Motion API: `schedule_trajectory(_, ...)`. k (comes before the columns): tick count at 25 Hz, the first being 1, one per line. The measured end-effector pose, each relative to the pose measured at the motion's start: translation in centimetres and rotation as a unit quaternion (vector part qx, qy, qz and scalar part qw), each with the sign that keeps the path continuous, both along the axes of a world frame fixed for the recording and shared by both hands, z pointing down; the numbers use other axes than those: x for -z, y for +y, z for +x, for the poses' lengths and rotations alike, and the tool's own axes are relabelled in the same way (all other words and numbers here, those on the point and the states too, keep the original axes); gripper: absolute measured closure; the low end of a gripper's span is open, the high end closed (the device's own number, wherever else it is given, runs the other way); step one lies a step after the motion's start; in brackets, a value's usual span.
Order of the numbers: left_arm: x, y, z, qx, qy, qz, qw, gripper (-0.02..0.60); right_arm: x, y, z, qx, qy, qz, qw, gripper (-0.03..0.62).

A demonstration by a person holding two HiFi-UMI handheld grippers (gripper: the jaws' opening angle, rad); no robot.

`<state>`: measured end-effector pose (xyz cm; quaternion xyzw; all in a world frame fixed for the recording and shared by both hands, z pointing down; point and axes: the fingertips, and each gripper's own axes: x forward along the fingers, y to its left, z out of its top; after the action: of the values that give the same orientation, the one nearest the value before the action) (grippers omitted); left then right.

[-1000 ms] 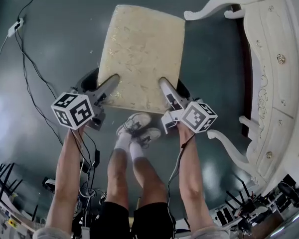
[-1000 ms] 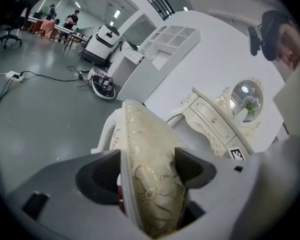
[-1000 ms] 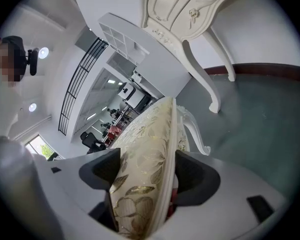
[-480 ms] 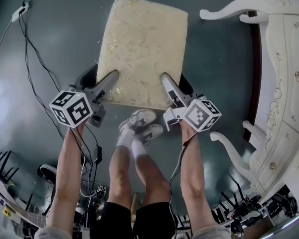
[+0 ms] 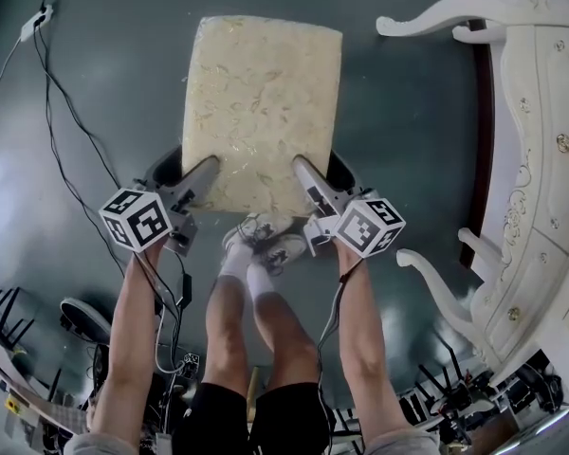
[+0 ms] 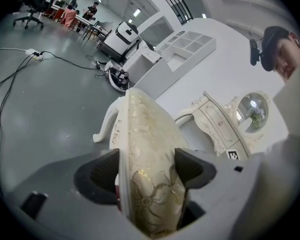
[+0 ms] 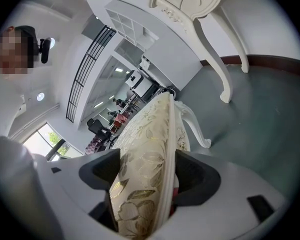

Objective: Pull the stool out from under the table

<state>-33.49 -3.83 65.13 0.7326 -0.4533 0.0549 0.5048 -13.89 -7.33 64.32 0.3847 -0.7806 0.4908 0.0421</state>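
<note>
The stool (image 5: 263,102) stands on the floor (image 5: 408,112) at your 12 o'clock, well apart from the counter (image 5: 541,159) at 3 o'clock. Your left tongs (image 5: 209,167) clamp its near edge at 11, your right tongs (image 5: 302,167) at 1. Your shoes (image 5: 266,240) sit just beside that edge, and cables (image 5: 66,131) trail at 9.

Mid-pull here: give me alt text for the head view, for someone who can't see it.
The left gripper and right gripper each clamp a near corner of the cream cushioned stool. It stands on the dark floor, clear of the white ornate table at the right, with the person's shoes by its near edge.
</note>
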Motion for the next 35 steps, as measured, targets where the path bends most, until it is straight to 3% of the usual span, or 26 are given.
schedule_trajectory(13,-2.7,4.3,1.3,-0.015,0.02,-0.036,0.999,0.242,-2.4,3.8,0.7,0.015,0.005,-0.006,1.0,0.24)
schedule_trajectory(26,-2.7,4.2,1.2,-0.023,0.026,-0.035,0.9988,0.242,-2.3,3.9,0.9,-0.003,0.021,0.0,1.0,0.24)
schedule_trajectory(29,-2.6,4.2,1.0,-0.027,0.017,-0.043,0.9986,0.242,-2.2,3.9,0.9,0.002,0.043,0.0,0.999,0.24)
schedule_trajectory(35,-2.1,4.0,0.7,-0.038,-0.037,-0.055,0.9971,0.244,-1.1,3.6,1.7,0.007,0.081,0.008,0.997,0.24)
